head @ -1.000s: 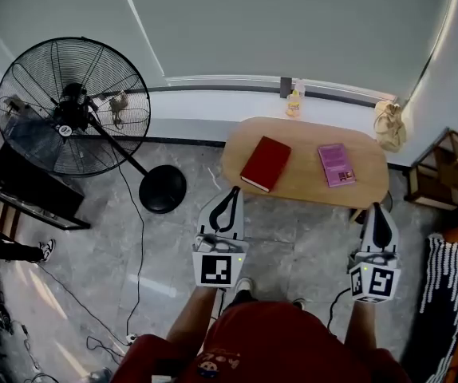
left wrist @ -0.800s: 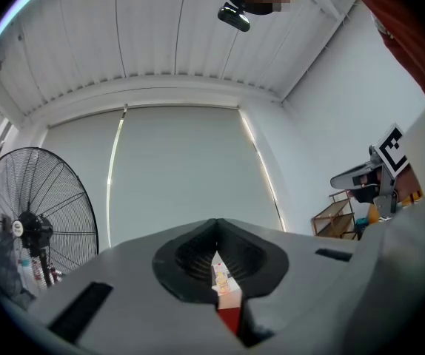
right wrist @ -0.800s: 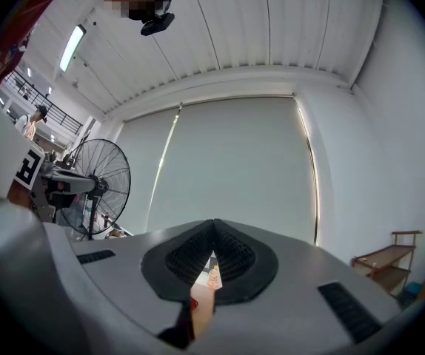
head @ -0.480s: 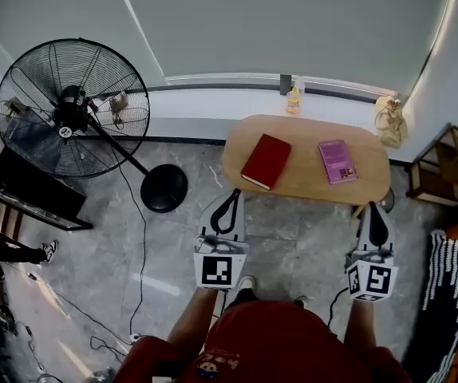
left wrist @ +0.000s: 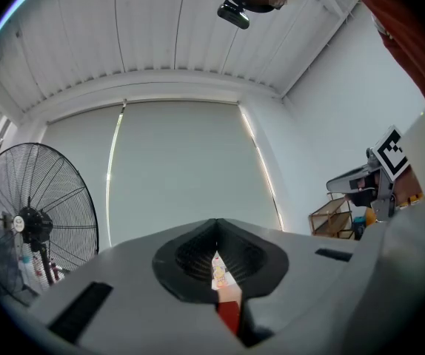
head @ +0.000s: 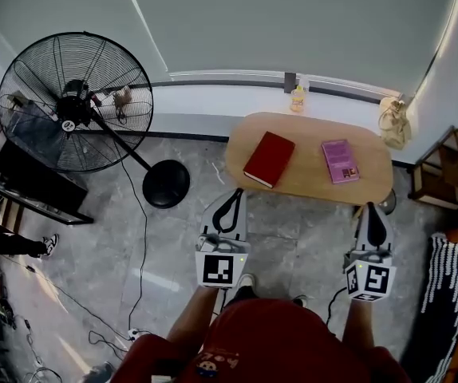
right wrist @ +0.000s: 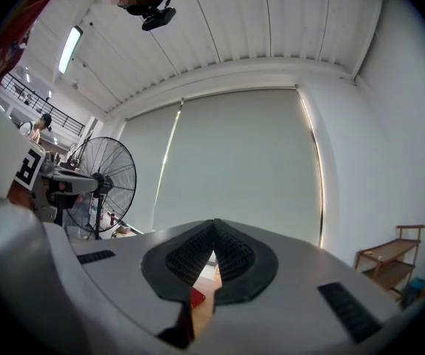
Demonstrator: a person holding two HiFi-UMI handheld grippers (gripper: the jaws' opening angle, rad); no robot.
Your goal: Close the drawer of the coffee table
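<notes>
The oval wooden coffee table [head: 305,178] stands by the window wall, with a red book [head: 269,159] and a purple book [head: 340,161] on top. No drawer shows from above. My left gripper [head: 230,195] hovers over the floor just short of the table's near left edge, jaws shut and empty. My right gripper [head: 372,209] hangs by the table's near right end, also shut with nothing in it. In the left gripper view the jaws [left wrist: 216,222] meet at the tips; through the slit I glimpse the red book. The right gripper view shows its jaws [right wrist: 213,223] pressed together.
A big black floor fan [head: 73,102] with a round base [head: 165,184] stands to the left, its cable [head: 142,238] trailing over the grey floor. A yellow bottle [head: 297,98] and a bag [head: 394,122] sit on the sill. A wooden shelf [head: 444,166] stands right.
</notes>
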